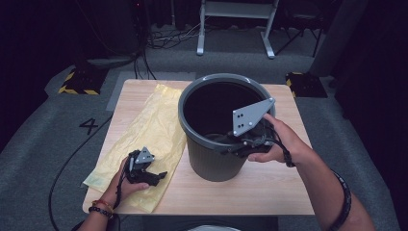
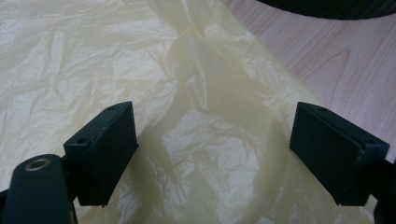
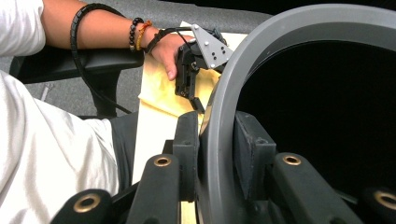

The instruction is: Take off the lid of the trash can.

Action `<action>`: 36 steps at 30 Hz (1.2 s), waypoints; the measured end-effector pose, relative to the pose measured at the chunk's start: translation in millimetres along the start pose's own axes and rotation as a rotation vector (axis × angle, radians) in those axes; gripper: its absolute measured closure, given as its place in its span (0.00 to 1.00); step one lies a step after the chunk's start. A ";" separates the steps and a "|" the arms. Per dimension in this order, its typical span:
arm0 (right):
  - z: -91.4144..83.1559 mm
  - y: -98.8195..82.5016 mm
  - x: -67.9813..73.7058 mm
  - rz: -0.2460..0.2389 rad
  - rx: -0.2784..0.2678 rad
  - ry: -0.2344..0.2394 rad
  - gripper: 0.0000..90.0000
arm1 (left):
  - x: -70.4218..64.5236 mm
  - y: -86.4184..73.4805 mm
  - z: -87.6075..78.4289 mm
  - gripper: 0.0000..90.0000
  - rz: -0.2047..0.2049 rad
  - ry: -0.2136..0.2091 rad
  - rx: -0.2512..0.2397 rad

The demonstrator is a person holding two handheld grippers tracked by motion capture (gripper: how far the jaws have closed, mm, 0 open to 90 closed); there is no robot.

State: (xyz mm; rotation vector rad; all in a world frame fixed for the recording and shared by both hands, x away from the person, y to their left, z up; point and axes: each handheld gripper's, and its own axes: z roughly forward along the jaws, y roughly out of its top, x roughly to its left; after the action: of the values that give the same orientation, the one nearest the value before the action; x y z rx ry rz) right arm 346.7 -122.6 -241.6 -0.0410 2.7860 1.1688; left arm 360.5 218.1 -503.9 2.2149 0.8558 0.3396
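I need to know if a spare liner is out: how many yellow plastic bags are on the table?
1. The yellow bag lies flat on the table, left of the grey bin, under the left gripper. More could be hidden inside the dark bin.

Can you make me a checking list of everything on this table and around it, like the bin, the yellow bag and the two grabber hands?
Surface: light wooden table.
Job's things: grey bin upright; yellow bag flat beside it.
Clutter: nothing seen.
Grippers: right gripper clamped on the bin's rim; left gripper open over the bag.
Cables: black cable trailing over the floor.
Surroundings: grey carpet, white frame legs, striped blocks.
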 end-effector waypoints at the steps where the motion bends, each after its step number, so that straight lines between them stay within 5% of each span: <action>1: -0.4 0.0 0.2 -0.001 0.001 -0.003 0.81 | 0.1 0.0 0.0 0.16 0.001 0.001 0.000; 22: -1.0 10.2 1.1 0.029 0.038 -0.051 0.82 | 0.2 0.0 0.0 0.16 0.002 0.000 0.000; 36: 2.9 17.7 1.7 0.042 0.063 -0.018 0.82 | 0.2 0.0 0.0 0.16 0.002 0.000 0.000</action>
State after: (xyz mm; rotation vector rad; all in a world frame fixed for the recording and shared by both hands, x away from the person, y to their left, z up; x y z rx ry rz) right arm 344.1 -108.0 -231.3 0.0333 2.8191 1.0847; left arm 360.7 218.2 -503.9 2.2162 0.8532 0.3409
